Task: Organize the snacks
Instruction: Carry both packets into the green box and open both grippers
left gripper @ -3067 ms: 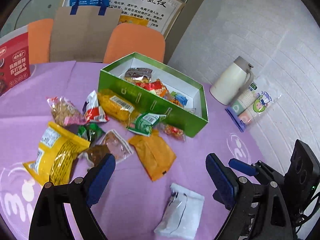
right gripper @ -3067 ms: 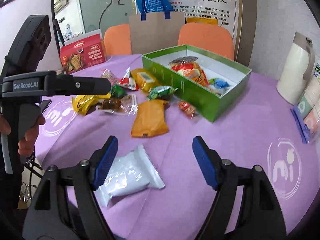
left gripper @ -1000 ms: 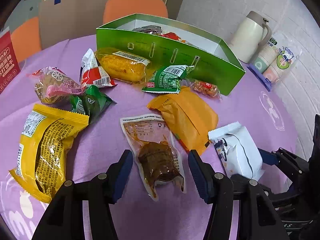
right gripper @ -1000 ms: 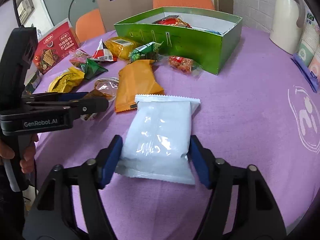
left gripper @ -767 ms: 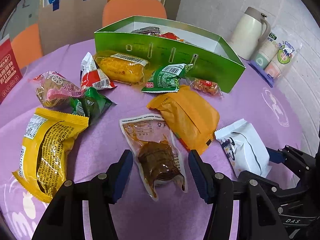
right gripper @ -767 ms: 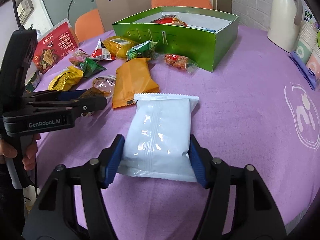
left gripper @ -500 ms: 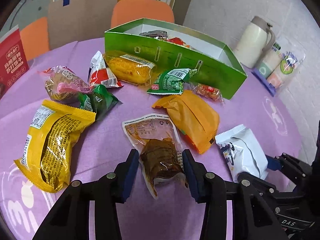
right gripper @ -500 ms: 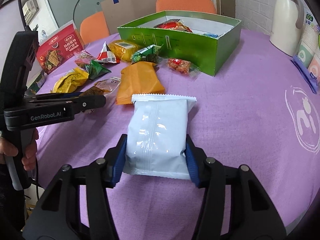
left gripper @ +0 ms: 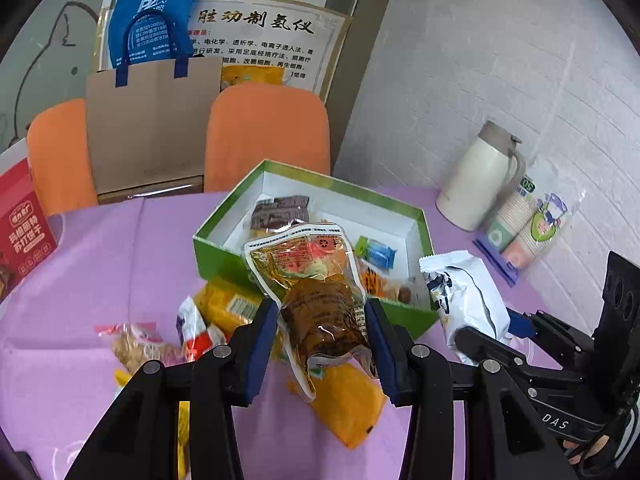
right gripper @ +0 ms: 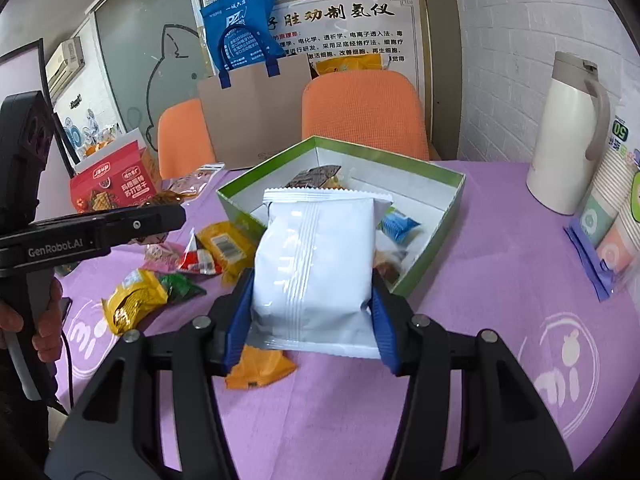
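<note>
Two soft, light packets ride pinched at their lower ends: left gripper (left gripper: 322, 344) clamps the clear pouch (left gripper: 316, 288), right gripper (right gripper: 310, 316) the puffy white bag (right gripper: 314, 264), near the green box (right gripper: 448, 216).

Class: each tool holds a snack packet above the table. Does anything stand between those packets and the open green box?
Nothing visible does. The clear pouch in the left tool and the white packet in the right tool are lifted before the green box, whose top is open, with bare floor showing inside.
</note>
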The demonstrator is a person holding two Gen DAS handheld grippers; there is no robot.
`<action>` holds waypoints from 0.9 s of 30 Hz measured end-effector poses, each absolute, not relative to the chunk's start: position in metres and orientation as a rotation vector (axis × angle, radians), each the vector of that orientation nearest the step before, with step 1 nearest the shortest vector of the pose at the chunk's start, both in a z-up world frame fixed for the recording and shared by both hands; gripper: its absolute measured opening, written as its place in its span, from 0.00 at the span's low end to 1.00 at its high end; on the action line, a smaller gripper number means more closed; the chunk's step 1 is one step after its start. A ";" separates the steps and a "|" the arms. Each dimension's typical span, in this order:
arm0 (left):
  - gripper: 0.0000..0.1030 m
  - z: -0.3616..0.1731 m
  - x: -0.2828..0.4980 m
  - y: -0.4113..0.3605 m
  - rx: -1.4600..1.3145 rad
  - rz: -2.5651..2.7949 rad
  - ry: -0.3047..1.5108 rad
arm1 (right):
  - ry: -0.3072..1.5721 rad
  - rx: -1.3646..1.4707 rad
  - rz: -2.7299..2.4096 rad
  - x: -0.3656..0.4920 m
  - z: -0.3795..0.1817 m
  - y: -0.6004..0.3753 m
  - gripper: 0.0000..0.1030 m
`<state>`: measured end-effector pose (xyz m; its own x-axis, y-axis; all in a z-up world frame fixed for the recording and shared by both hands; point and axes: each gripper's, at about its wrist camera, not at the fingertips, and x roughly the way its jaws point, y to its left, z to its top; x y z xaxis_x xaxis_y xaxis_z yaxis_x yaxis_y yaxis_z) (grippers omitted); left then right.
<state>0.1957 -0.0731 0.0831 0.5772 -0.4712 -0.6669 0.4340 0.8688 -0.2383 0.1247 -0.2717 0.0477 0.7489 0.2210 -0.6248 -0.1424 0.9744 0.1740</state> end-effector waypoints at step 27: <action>0.92 0.022 0.304 -0.111 0.007 -0.390 0.864 | 0.740 -0.053 0.088 0.231 -0.002 -0.286 0.79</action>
<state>0.3044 -0.1106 0.0222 0.5833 -0.3313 -0.7416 0.3366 0.9295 -0.1506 0.2310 -0.2858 -0.0019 0.7352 0.0613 -0.6751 -0.0988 0.9950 -0.0172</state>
